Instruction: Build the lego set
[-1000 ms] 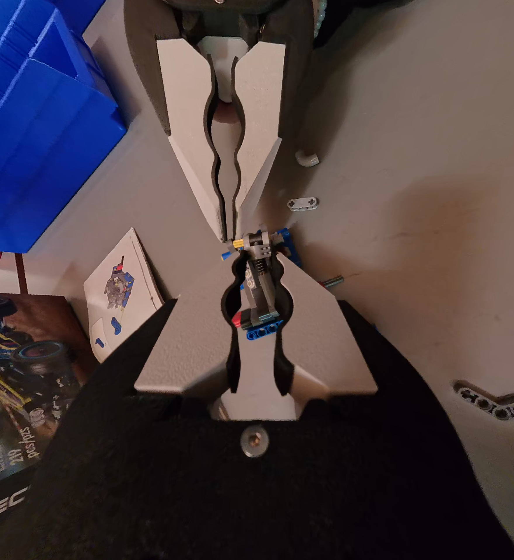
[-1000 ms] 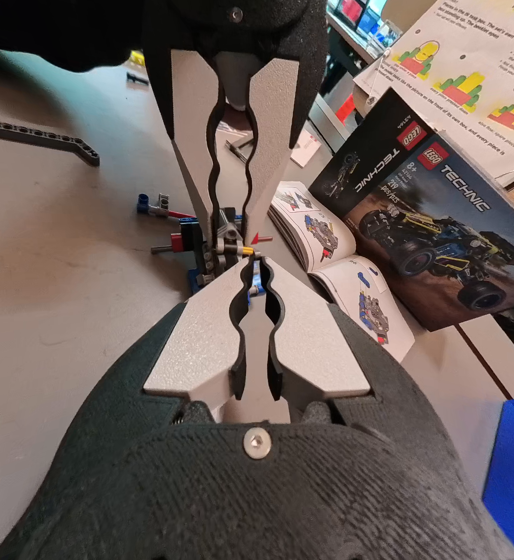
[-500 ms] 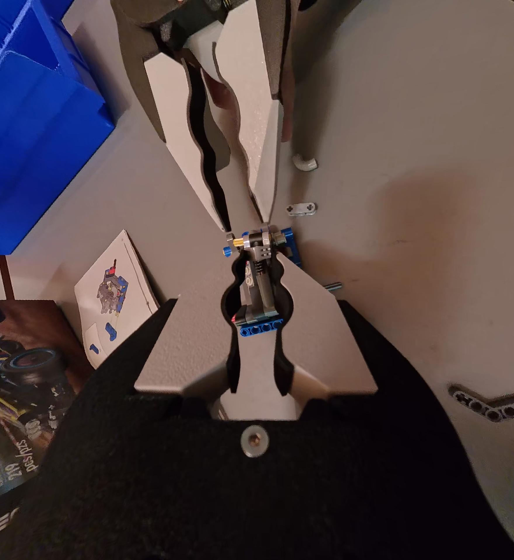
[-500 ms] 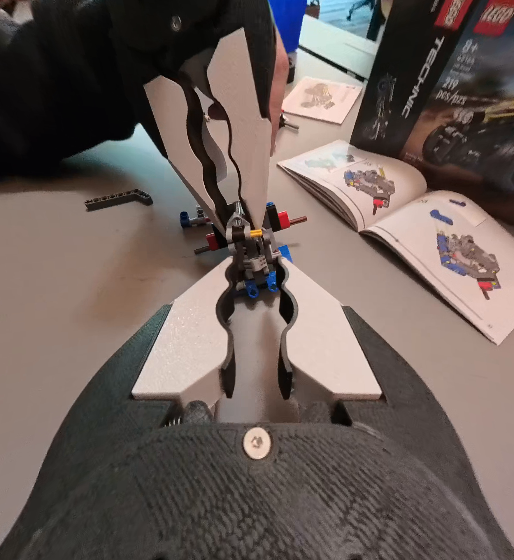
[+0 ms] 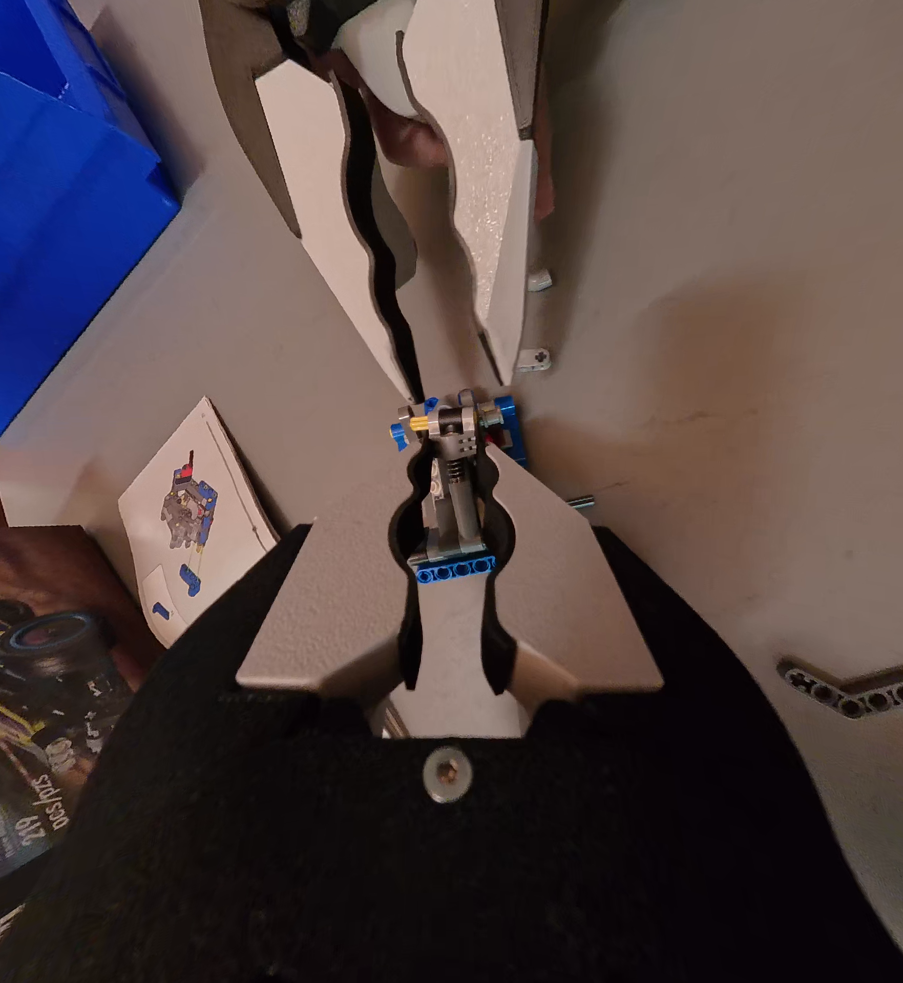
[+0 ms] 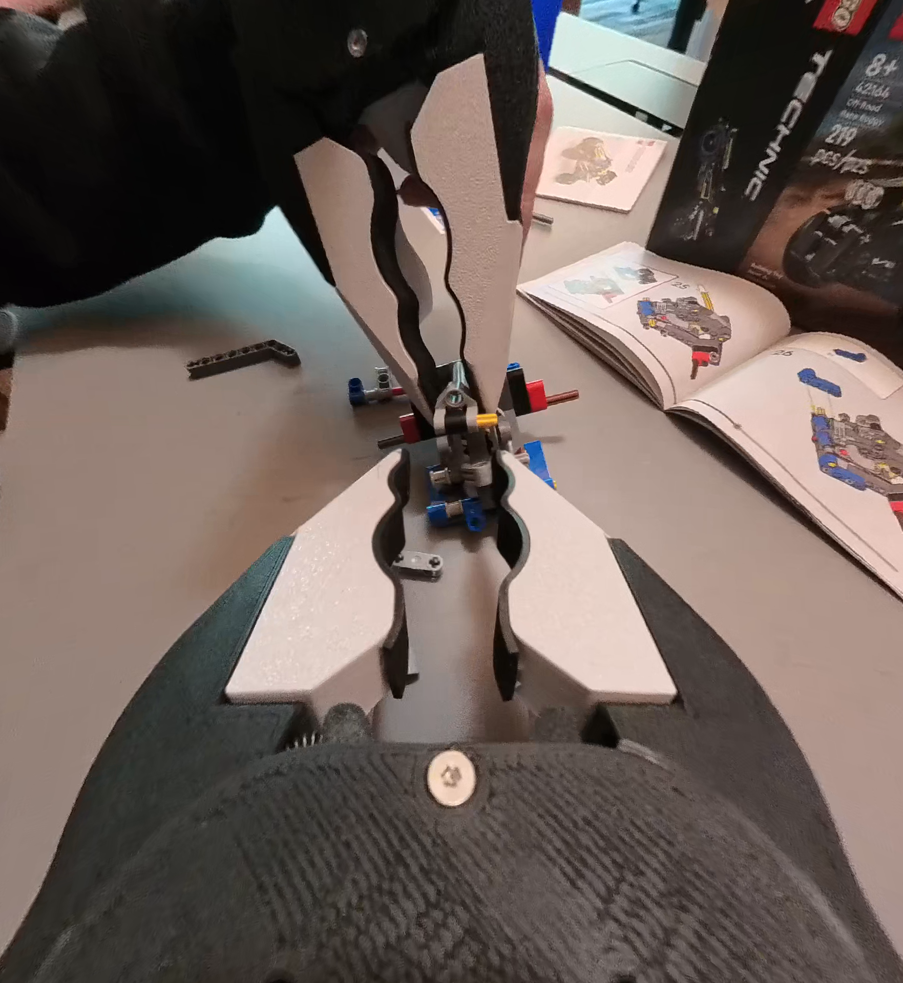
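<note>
Left wrist view: a small toy-brick model (image 5: pixel 452 478) is clamped narrowly by the left gripper (image 5: pixel 452 452); a booklet (image 5: pixel 193 521) lies at 9 o'clock.

Right wrist view: the right gripper (image 6: pixel 452 457), parted wider, straddles the model (image 6: pixel 460 457); contact cannot be told.

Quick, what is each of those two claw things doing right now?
Left gripper: closed on the brick model's grey shock absorber.
Right gripper: open around the model, pads not clearly pressing.
</note>
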